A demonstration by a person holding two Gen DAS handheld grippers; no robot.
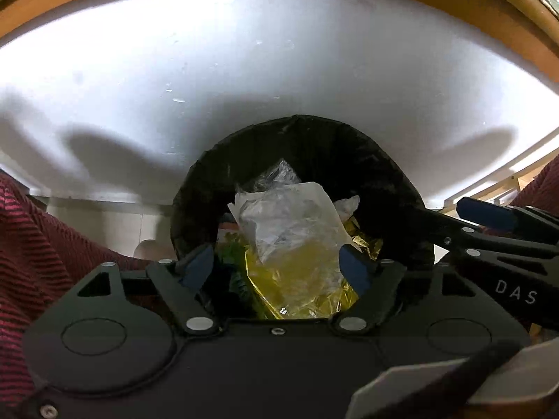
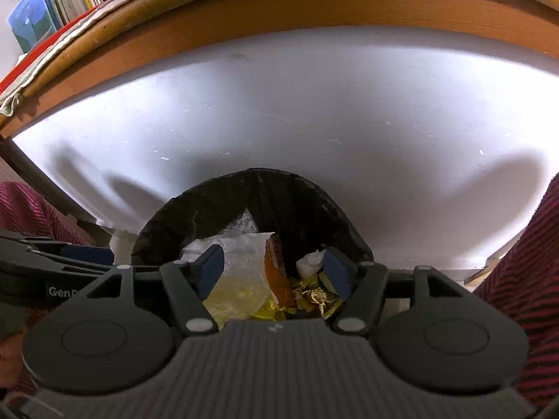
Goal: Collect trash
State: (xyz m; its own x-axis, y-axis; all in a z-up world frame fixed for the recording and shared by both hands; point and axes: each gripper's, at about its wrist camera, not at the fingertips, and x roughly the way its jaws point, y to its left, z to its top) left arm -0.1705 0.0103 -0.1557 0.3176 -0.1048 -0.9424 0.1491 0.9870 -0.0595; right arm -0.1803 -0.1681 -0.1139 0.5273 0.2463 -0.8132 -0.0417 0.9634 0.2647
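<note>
Left wrist: both tools (image 1: 279, 265) (image 2: 274, 270) gape wide, empty, above the bin (image 1: 314, 139).

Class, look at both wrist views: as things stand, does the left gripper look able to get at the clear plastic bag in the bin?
Probably yes. The left gripper is open above the black-lined bin, and the clear plastic bag lies on top of the trash with nothing covering it.

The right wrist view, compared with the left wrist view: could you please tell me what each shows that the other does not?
Only the right wrist view shows the row of books on the wooden shelf, an orange wrapper and crumpled gold foil. Only the left wrist view shows green leafy scraps. Both show the black-lined round bin, the clear plastic bag, yellow film and the white wall.
</note>
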